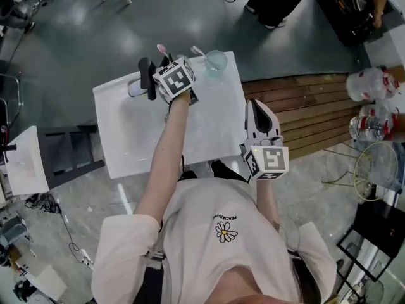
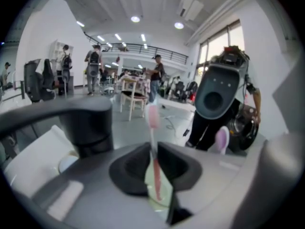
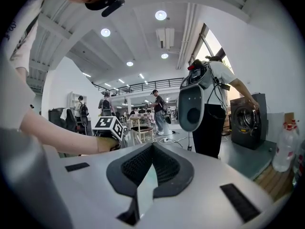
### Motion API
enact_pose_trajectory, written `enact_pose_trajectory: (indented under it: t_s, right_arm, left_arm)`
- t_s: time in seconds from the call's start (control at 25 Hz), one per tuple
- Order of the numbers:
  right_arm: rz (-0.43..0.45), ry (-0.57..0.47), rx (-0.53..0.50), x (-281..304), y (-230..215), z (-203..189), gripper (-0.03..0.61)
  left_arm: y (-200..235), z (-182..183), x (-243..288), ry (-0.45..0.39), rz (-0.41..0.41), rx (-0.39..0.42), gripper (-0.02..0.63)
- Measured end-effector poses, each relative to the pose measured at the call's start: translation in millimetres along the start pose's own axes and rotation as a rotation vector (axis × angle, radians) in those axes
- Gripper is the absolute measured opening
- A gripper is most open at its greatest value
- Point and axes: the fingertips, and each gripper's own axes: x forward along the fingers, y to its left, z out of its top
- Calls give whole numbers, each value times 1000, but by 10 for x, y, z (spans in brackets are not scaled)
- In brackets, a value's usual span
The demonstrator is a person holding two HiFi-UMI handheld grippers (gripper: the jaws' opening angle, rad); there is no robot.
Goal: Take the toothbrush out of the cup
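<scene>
the toothbrush [image 2: 153,136] stands upright with its pink bristle head at 12 o'clock, its thin handle pinched between the pads of the left hand-held gripper [image 2: 154,162]. its lower end is hidden under the jaws, so i cannot tell whether it has cleared the cup [image 1: 215,61]. from the head view the clear cup sits at the desk's [image 1: 139,132] far edge, around 1 o'clock on the desk. the left hand-held gripper is just beside the cup at 9 o'clock. a second toothbrush [image 2: 222,140], with a paler head, shows at 3 o'clock of the held one and seems to lean out of the cup. the right hand-held gripper [image 3: 152,149] is pressed together on nothing and hangs near the desk's 4 o'clock corner, well apart from the cup.

what could go wrong, as i judge it:
- the grip is on a slim, smooth handle, so the brush may swivel or slide in the pads.
- nothing steadies the cup. if the handle drags on its rim or catches the second brush, the cup could tip or go off the far edge.
- the second brush could be flicked out as well.

count: two toothbrushes, one cup, two hand-held grippers, one desk.
</scene>
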Motion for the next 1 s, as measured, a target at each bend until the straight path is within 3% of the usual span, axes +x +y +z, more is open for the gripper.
enact_pose_trajectory:
  t_s: [0.52,0.88,1.0]
  right_arm:
    - [23,-20,-14,6,134,90,0]
    - [53,-96,-61,-27,318,369,0]
    - [73,-121,-80,-28,413,469,0]
  left_arm:
    - [-78,191,-183,-46,-29,62,23]
    - [-199,540,-524,-152,-109,59,23]
    - [-287,670,-755,-206,-154,101,23]
